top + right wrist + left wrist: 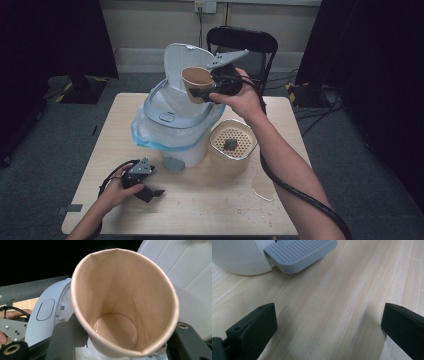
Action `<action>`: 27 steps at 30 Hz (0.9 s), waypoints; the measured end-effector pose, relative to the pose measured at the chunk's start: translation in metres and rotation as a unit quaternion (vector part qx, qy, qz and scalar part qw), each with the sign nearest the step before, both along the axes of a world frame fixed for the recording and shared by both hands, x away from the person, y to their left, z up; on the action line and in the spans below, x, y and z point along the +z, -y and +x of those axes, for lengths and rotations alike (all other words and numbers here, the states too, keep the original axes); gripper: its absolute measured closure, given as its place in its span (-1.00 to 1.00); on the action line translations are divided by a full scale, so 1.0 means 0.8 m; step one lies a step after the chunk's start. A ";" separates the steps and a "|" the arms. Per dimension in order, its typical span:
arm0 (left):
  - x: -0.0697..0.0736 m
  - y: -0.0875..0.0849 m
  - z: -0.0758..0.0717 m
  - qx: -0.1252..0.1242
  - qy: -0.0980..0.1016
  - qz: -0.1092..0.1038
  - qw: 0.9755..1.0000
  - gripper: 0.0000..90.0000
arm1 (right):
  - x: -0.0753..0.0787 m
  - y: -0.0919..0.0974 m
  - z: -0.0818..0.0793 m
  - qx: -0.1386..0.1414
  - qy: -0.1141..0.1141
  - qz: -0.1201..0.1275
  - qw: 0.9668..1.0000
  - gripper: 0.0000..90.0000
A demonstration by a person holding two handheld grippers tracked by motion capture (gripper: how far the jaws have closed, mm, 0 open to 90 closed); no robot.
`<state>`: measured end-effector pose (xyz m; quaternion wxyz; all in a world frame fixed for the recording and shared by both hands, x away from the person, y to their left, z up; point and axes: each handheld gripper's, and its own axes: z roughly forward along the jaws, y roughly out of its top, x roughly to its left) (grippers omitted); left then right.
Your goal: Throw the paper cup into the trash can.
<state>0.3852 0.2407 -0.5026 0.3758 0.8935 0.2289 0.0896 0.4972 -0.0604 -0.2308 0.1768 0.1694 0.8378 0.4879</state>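
Pale wood-grain table (210,200) fills the near ground, with grey carpet around it and a black folding chair (243,42) beyond its far edge. The white pedal bin (172,125) at the table's middle serves as the landmark.

Nearest the person, well in front of the bin and off to its left, the left gripper (152,192) rests low on the tabletop in the left hand (116,192). Its jaws stand wide apart with nothing between them; in the left gripper view bare wood lies between the two black jaws, and the bin's ribbed grey pedal (299,253) sits just ahead of them against the bin's white base.

Just beside the bin on its right stands a beige container with a perforated top (232,145), a small dark piece lying on that top. Some pale smears mark the table in front of it.

The bin is lined with a clear, blue-edged bag (150,132), and its lid (182,65) stands raised at the back.

Above the bin's open mouth, in front of the raised lid, the right gripper (202,92) holds a brown paper cup (196,82). The jaws are about half open and pinch the cup's sides, squeezing its rim into an oval. In the right gripper view the cup (120,302) is tipped, its mouth facing the camera, with a wet film at its bottom.
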 end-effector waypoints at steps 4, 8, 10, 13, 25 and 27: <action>0.000 0.000 0.000 0.000 0.000 0.000 1.000 -1.00 | -0.007 -0.009 0.004 0.002 -0.008 0.002 1.000 -0.09; 0.000 0.000 0.000 0.000 -0.001 0.000 1.000 -1.00 | -0.010 -0.019 0.007 0.003 -0.014 0.002 1.000 -0.28; 0.000 0.000 0.000 0.000 0.000 0.000 1.000 -1.00 | -0.012 -0.021 0.008 -0.002 -0.016 -0.001 1.000 -0.37; 0.000 0.000 0.000 0.000 0.000 0.000 1.000 -1.00 | -0.013 -0.018 0.009 -0.008 -0.018 0.008 1.000 -0.43; 0.000 0.000 0.000 0.000 0.001 0.000 1.000 -1.00 | -0.005 0.015 0.003 -0.021 -0.018 0.003 1.000 -0.38; 0.000 0.000 0.000 0.000 0.001 0.000 1.000 -1.00 | -0.005 0.022 0.003 -0.027 -0.018 -0.002 0.999 -0.38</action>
